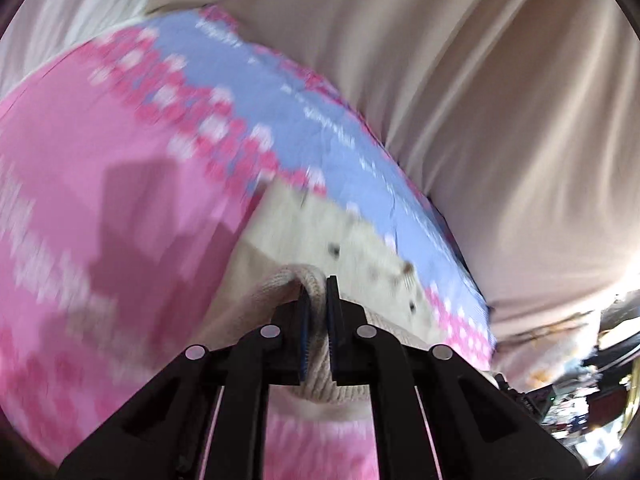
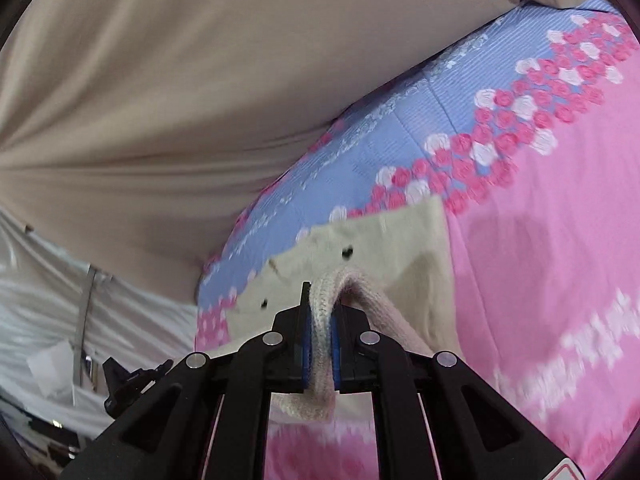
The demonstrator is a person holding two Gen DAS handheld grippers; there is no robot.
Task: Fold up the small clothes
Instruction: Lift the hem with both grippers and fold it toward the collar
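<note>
black left gripper (image 1: 318, 300) and right gripper (image 2: 320, 304), blue pads, silver round pins

Bright, even light; left view motion-blurred, fisheye edges bent and dark-cornered.

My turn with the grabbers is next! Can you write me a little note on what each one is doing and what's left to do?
Left gripper: shut on the ribbed edge of the cream knit garment.
Right gripper: shut on the same ribbed edge, at another spot.
The garment hangs lifted from both grips, its far part lying on the pink and blue flowered bedsheet. Beige curtain behind.
Done: garment picked up by its edge.
Left: probably lay it over itself to fold, smooth it, then let go.
</note>
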